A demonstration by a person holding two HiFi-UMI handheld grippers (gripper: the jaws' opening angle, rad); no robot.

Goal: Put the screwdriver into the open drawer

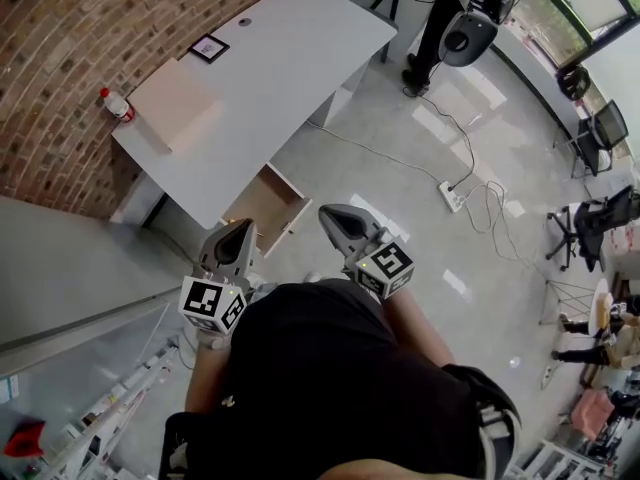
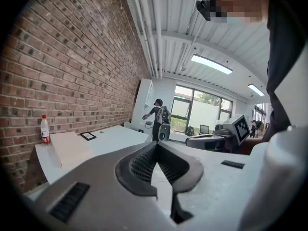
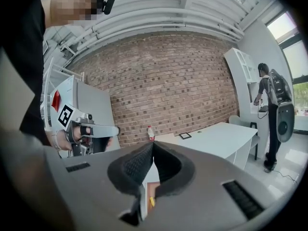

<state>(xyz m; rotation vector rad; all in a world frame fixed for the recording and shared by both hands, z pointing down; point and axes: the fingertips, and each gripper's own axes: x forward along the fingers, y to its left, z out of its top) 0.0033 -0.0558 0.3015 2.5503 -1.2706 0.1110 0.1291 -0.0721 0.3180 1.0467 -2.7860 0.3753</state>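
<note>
The person stood on the floor a step back from the white bench (image 1: 280, 58), with both tools held up at chest height and pointed toward it. The left tongs (image 2: 156, 146) were closed tip to tip with nothing between them, and so were the right tongs (image 3: 152, 145); neither carried the screwdriver. The drawer (image 1: 262, 206) hung pulled out from the near edge of the bench, its wooden inside open to view just beyond the tongs. Through the low gap under the right tongs, a small yellow thing (image 3: 151, 201) lay against that brown wood. It was too small to name for certain, but it was probably the screwdriver's handle. No screwdriver showed on the bench top, which held a red-capped bottle (image 1: 117, 105) by the brick wall and a few flat items. On that reading the placing step looked done, with the tool lying in the drawer and both tongs empty and clear of it. The next move would call for little beyond a closer look into the drawer to confirm. If the yellow thing proved otherwise, the screwdriver would have to be found first.
</note>
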